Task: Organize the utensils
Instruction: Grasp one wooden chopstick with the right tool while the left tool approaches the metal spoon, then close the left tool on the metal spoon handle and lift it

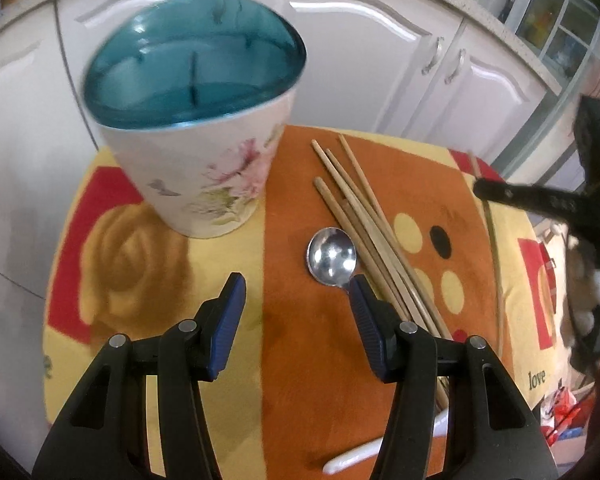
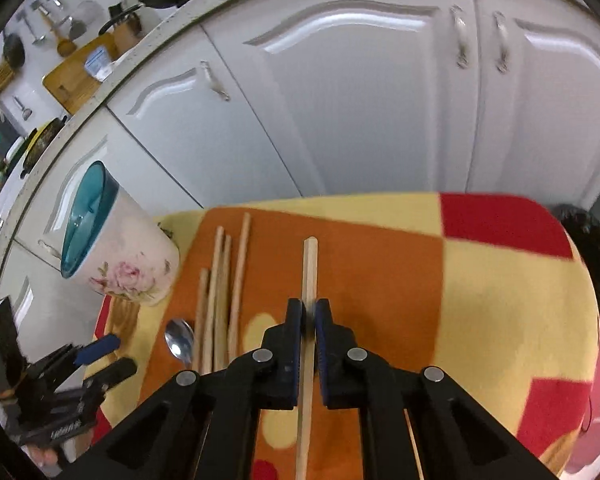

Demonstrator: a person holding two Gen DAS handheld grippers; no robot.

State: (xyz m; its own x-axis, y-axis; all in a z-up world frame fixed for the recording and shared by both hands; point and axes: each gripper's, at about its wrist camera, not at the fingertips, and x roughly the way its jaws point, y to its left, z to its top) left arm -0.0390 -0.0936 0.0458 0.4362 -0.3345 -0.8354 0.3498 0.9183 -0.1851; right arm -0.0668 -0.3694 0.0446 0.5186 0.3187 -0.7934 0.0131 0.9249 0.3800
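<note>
Floral cup (image 1: 204, 168) with teal inside stands upright on the blanket (image 1: 172, 264); contents not discernible. Spoon (image 1: 332, 260) and loose chopsticks (image 1: 364, 224) lie beside it. Left gripper (image 1: 296, 292) gapes wide, holding nothing. Right gripper (image 2: 309, 312) is clamped on one chopstick (image 2: 310, 264).

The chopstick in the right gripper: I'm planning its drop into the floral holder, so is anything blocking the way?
Nothing visible: the chopstick faces bare cloth, and the floral holder has an open mouth.
</note>
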